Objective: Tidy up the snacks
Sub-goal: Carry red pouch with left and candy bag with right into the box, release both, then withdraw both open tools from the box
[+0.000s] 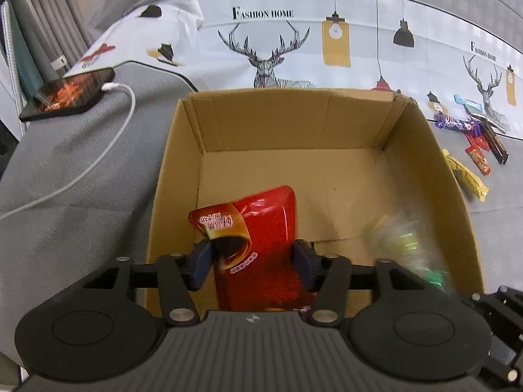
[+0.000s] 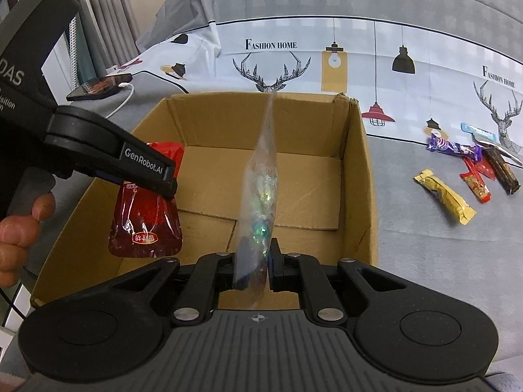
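Snacks: a red pouch (image 1: 261,238) hangs over the box (image 1: 183,150) near its left wall, between the spread jaws of the left gripper (image 1: 253,256), apparently let go. The right gripper (image 2: 256,261) pinches a clear candy bag (image 2: 260,192) above the box's middle. Released from this height, the limp bag could tip against the wall; bars (image 2: 444,196) lie right of the box.

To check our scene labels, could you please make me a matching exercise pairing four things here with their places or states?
1. red pouch
2. clear candy bag
3. yellow bar
4. phone

A. plugged into a white cable
B. pinched in the right gripper
C. lying on the bedsheet
D. between the left gripper jaws, over the box

Pairs: 1-D, 2-B, 3-C, 4-A
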The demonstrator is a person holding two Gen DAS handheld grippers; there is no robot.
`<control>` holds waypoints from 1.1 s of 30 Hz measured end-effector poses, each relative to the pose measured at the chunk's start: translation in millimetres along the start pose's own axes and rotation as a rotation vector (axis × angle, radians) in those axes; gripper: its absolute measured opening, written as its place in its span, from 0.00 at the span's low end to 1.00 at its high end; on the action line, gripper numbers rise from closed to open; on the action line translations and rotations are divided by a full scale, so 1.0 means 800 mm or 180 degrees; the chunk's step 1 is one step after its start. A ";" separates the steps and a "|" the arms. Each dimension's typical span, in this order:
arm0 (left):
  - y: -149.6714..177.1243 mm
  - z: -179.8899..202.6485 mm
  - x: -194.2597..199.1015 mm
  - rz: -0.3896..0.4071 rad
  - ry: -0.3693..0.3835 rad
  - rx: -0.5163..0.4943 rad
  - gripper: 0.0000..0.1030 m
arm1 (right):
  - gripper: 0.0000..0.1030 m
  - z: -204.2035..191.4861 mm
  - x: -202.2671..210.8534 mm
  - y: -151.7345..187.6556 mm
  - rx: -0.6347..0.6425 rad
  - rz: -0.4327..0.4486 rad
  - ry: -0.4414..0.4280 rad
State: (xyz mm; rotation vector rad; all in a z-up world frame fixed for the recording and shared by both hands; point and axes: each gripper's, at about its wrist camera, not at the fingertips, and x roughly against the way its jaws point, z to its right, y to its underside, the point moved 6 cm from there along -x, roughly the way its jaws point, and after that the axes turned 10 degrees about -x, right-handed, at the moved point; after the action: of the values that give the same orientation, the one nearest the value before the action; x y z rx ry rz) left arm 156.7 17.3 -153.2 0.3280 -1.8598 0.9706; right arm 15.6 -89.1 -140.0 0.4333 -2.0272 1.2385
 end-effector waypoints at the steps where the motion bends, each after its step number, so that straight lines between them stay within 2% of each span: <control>1: 0.000 -0.002 0.003 0.0024 -0.0007 -0.0006 0.92 | 0.15 0.000 0.000 -0.001 0.0011 -0.0006 -0.0001; 2: 0.001 -0.004 0.010 0.0096 -0.0017 0.0003 1.00 | 0.26 -0.001 0.000 -0.001 0.0046 -0.0012 0.0013; 3: 0.002 -0.006 0.015 0.0162 -0.0028 0.0013 0.99 | 0.37 -0.003 0.001 -0.002 0.0097 -0.0021 0.0031; 4: 0.004 -0.008 0.023 0.0221 -0.0052 0.0011 0.99 | 0.61 -0.003 0.004 -0.002 0.0142 -0.0003 0.0076; 5: 0.007 -0.010 0.028 0.0225 -0.0073 0.0001 0.99 | 0.74 -0.004 0.009 -0.002 0.0182 0.0036 0.0131; 9: 0.027 -0.016 0.046 0.0131 -0.0042 0.0125 0.99 | 0.82 -0.004 0.033 0.001 0.0264 0.0055 0.0158; 16: 0.075 -0.018 0.095 0.0098 -0.0044 0.0240 0.99 | 0.86 0.000 0.085 0.022 -0.0076 0.0002 0.0165; 33: 0.123 -0.005 0.187 0.0393 -0.0084 0.0289 0.99 | 0.90 -0.027 0.186 0.044 0.0043 0.0405 0.0120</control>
State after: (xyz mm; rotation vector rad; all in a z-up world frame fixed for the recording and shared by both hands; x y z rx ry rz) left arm 27.8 111.1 -71.7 0.2843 -1.8812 1.1420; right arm -99.5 -41.7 -49.1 0.2887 -2.0418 1.3273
